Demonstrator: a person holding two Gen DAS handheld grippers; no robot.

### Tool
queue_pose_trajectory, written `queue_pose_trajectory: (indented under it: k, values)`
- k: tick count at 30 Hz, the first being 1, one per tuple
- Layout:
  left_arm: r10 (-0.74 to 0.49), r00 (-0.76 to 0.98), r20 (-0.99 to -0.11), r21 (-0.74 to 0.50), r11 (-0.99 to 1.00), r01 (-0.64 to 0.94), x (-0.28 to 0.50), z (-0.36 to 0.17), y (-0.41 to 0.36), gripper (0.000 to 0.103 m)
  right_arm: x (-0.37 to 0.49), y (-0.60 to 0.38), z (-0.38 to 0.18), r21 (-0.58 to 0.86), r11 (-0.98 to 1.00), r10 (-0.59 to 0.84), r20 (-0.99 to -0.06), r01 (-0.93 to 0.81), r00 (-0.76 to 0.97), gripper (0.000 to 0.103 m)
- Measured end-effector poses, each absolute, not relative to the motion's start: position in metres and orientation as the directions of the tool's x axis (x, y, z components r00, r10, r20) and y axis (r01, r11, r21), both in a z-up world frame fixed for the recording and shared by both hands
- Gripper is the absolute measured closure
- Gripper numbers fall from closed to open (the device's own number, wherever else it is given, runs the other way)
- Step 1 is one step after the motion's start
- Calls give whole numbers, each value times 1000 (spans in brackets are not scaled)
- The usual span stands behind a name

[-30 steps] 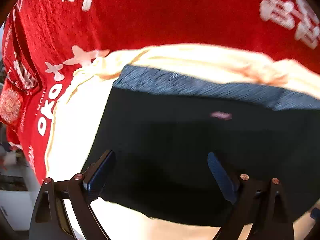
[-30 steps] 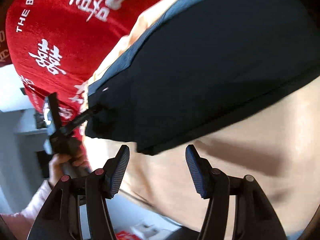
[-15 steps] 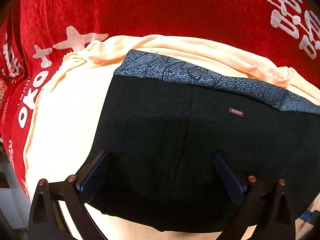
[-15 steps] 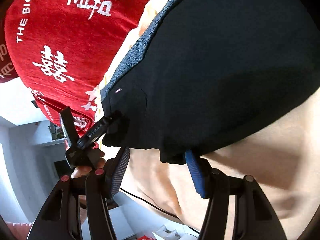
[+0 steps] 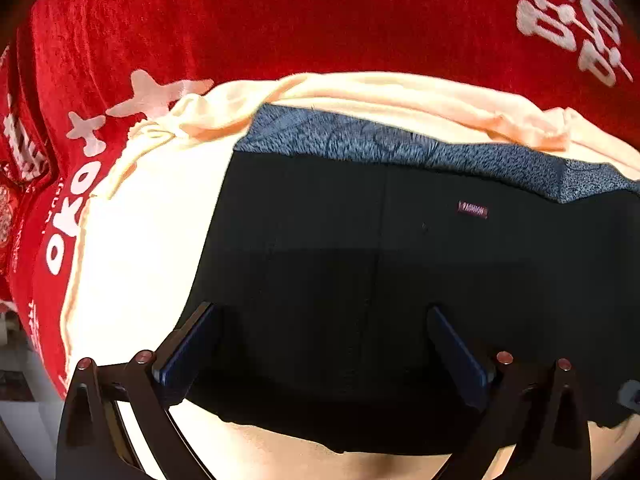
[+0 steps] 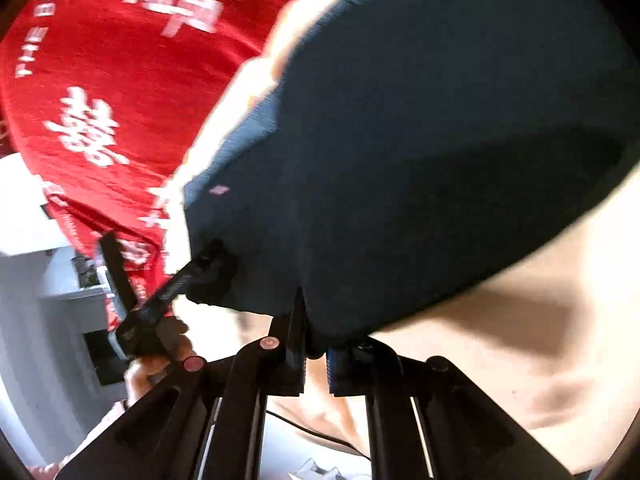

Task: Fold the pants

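Right wrist view: right gripper [image 6: 314,350] pinches the near hem of the black pants [image 6: 420,160], likely to lift a fold. Left gripper [image 5: 320,344] gapes wide over the pants, gripping nothing. Pants lie flat atop a cream cloth [image 5: 140,240].

Right wrist view motion-blurred; my right gripper [image 6: 311,344] fingertips buried under pants [image 6: 420,152] hem. Pants cut off at right edge in left wrist view. Red cloth [image 5: 320,20] lettering cropped.
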State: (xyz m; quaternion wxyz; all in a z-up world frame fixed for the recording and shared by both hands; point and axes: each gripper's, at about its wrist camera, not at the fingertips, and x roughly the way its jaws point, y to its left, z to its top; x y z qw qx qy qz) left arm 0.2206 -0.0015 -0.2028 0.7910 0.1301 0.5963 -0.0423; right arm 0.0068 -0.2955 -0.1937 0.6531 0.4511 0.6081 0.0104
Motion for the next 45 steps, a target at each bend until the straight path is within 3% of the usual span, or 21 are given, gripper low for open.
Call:
queue_pose_trajectory:
  k: [2,5,8,12,18,28,36,39,45]
  values:
    - [90,283,-955,153,966,208,221,-202,0,0,4,-299,-195,626,559,582,-763,544,281,92]
    - [131,269,-954,192,957,217,221,-196,-6,0,1,-304,-175,584,651,557,-801,485,218,78]
    - [130,255,-958,189,956,223,211,-188,-19,0,-5,-326,-142,483,775,433,-875,407,215,78]
    - [4,245,-970,75,956,285,178,-172,-69,0,14,-370,-111,340,865,257,-932,369,256,78]
    - [-47,205,-978,40,914,404,143,-194,-160,0,31,-411,-138,135,938,88,-984,320,158,79]
    - [48,213,-976,134,903,409,142,-194,-162,0,15,-412,-137,185,940,125,-969,286,214,78]
    - [-8,295,-956,95,939,331,212,-178,-214,0,61,-437,-121,266,916,175,-938,300,298,77]
    - [30,293,-956,115,954,277,235,-193,-228,0,94,-446,-136,292,911,203,-932,292,301,69]
    - [55,277,-959,112,975,192,260,-213,-224,0,119,-494,-155,234,896,113,-942,378,315,72]
